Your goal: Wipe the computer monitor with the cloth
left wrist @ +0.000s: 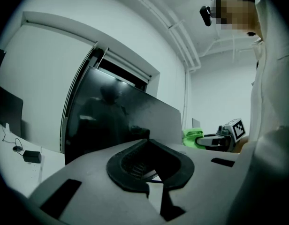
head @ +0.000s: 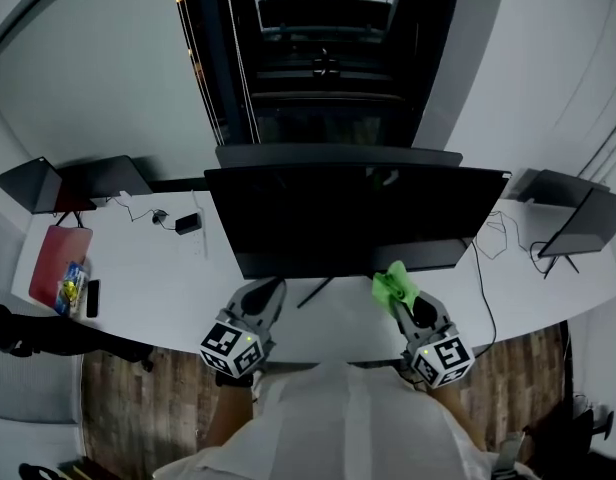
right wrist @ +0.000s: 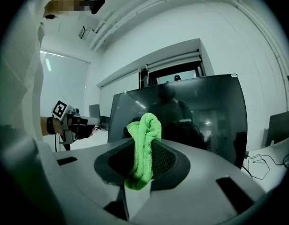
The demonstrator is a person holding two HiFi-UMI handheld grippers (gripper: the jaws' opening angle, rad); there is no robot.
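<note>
The cloth (right wrist: 143, 146), bright green, is clamped between the right gripper's (head: 403, 303) closed fingers. Its folded top bulges past the fingertips and a short end hangs behind them. Just ahead of those tips stands the computer monitor (head: 348, 213), its screen dark and its lower edge close to the cloth; whether the two touch I cannot tell. The left gripper (left wrist: 145, 149) has its fingers pressed together on nothing, the tips aimed at the monitor's lower left part. Each gripper carries a cube (head: 233, 346) with black-and-white square markers. Farther out, left of the left gripper, a black power adapter (head: 187, 223), a red folder (head: 56, 263) and a dark phone (head: 93, 298) lie on the white desk (head: 148, 278).
</note>
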